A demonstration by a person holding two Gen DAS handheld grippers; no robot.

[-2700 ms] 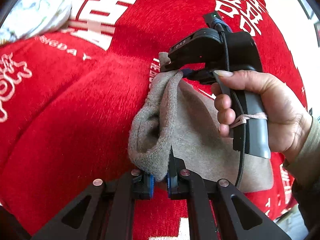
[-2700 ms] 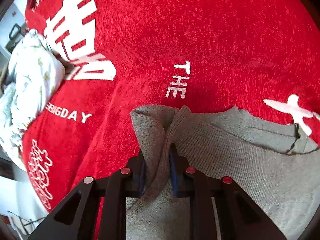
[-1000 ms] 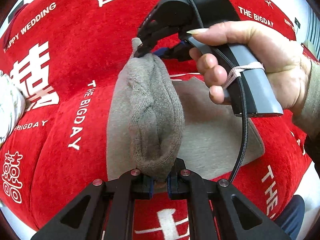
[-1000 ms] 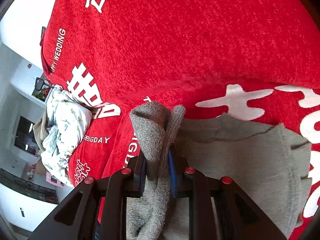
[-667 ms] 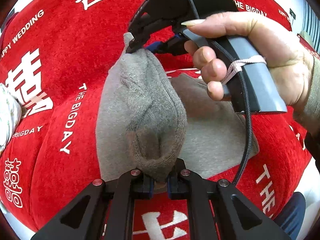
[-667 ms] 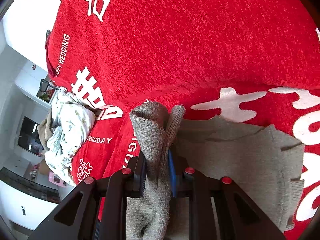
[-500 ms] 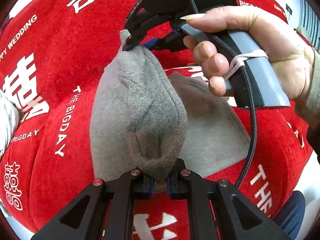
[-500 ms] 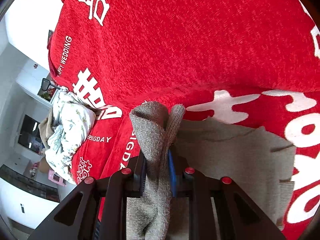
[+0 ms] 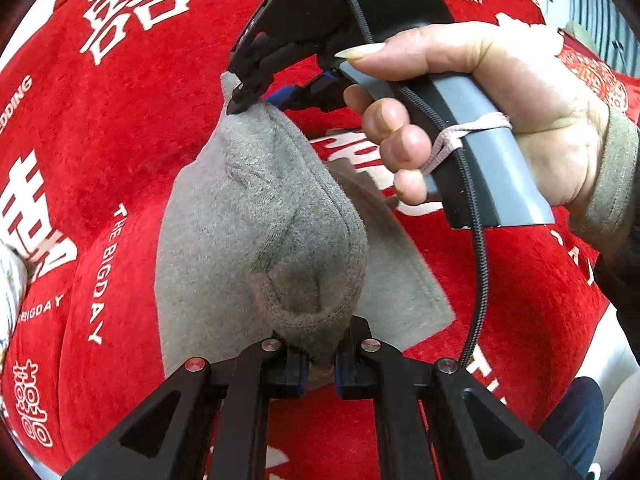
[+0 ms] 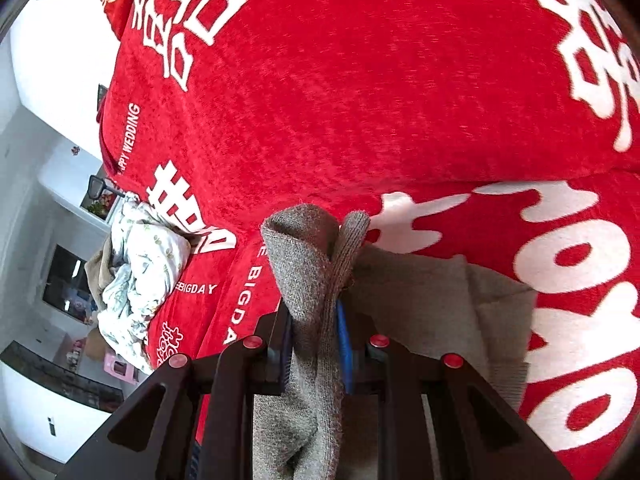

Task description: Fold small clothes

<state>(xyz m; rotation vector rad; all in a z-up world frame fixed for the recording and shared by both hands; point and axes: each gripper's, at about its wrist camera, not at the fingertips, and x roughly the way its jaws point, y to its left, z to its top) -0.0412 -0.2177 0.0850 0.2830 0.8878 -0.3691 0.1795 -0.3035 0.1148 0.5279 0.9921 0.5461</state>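
Mid-fold, carrying a lifted edge of the grey knit garment (image 9: 256,216) across its own lower layer, which lies flat on the red wedding blanket (image 9: 120,128). Left gripper (image 9: 318,364) clenched on a bunched corner at 6 o'clock of the left wrist view; right gripper (image 9: 256,98) pinching the opposite corner up at 12 o'clock, jaws closed on the cloth, held in the person's right hand (image 9: 480,112). Same grip confirmed in the right wrist view, right gripper (image 10: 316,340) clamped on a doubled fold of knit. To do this well: keep both pinches firm and level with each other, hold the raised edge taut between them so no sag or twist forms, travel together at one pace, and lower onto the flat layer with edges matched before letting go. Raised fold running long from 6 to 12 o'clock in the left wrist view, leaning slightly toward 11; flat portion spreading out toward 4 o'clock beneath it. Off at 9 o'clock in the right wrist view, a crumpled floral cloth (image 10: 140,268), well apart.
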